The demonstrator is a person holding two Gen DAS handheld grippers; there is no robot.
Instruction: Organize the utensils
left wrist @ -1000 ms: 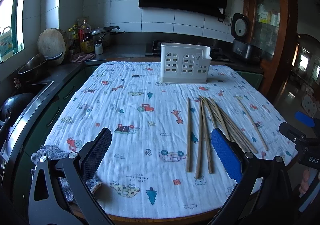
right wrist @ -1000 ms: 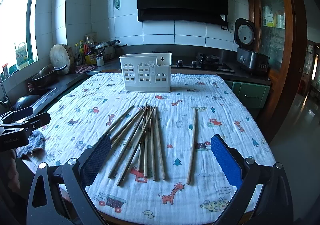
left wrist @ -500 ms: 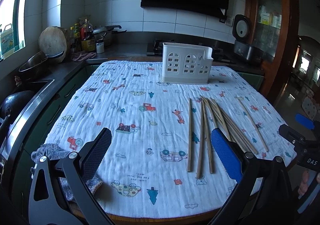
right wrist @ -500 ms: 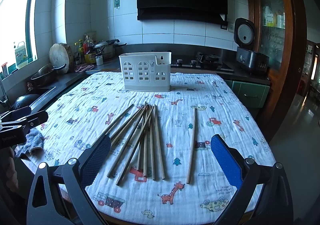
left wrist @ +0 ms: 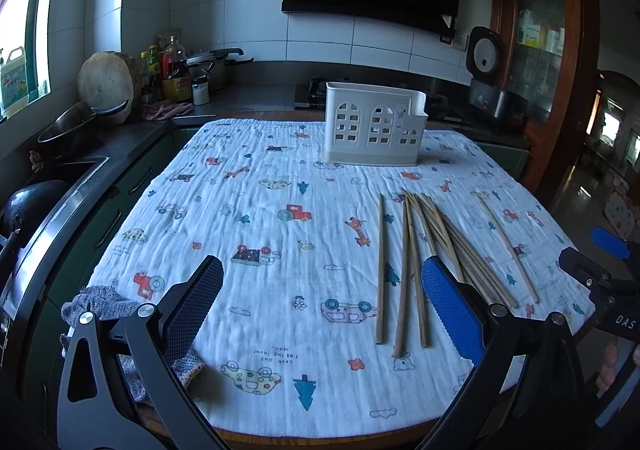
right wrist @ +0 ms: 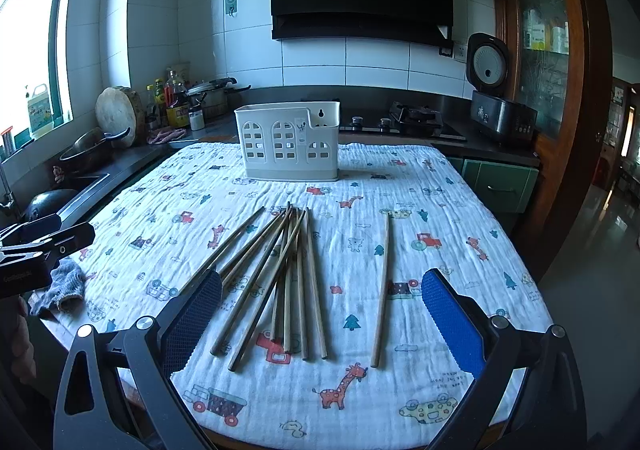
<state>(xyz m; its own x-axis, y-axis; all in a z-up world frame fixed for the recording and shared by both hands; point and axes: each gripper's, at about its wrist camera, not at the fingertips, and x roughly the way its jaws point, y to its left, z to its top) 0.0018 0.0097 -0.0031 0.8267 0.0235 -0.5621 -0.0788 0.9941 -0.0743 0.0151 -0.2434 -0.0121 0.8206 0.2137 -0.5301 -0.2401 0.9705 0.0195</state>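
Fingers (left wrist: 452, 310) of both grippers spread wide, empty, above the tabletop (right wrist: 460, 218) edge. Chopsticks (right wrist: 280, 274) lie loose before the empty holder (right wrist: 288, 148) — nothing gathered yet; next, likely pinching one.

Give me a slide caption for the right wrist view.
Open right claw above wooden chopsticks on a patterned cloth, white holder behind.

left gripper (left wrist: 322, 314) wide open above cloth (left wrist: 256, 218); chopsticks (left wrist: 416, 258) right; caddy (left wrist: 374, 129) far.
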